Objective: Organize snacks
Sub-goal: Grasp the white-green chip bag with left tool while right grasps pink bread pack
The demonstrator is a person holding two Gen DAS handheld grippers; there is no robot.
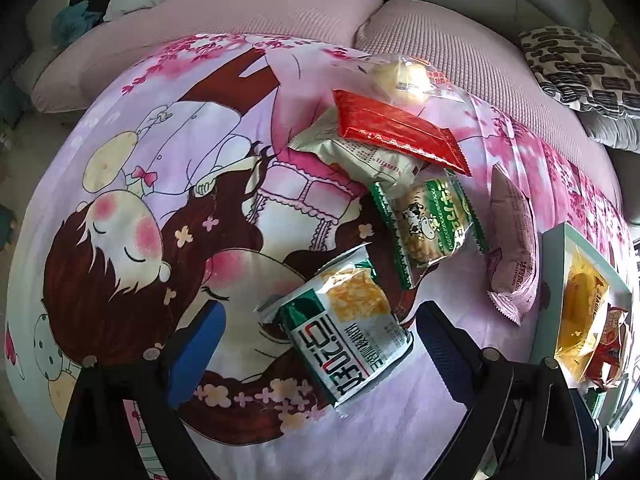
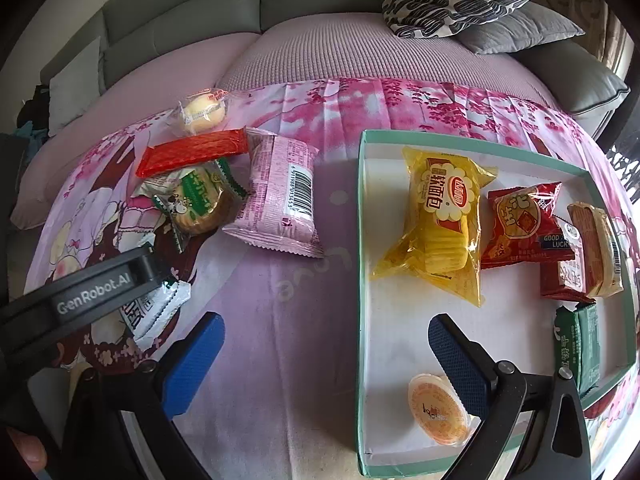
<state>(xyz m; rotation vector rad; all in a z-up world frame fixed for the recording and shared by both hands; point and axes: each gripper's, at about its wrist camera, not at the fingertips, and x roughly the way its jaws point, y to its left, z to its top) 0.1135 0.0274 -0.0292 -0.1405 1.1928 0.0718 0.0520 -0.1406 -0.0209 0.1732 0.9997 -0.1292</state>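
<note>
Left gripper spread, unclenched, astride silver-green snack packet, cow-print packet and pink packet ahead, tray rim rightward, right gripper spread, empty, over bare cloth

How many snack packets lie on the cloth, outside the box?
6: cracker pack at the left gripper, cow biscuit pack, pink pack, red pack atop a cream pack, round cake farthest away. Others may hide beneath.

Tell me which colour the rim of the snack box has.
Teal green rim with a white inside; the right wrist view shows it best.
</note>
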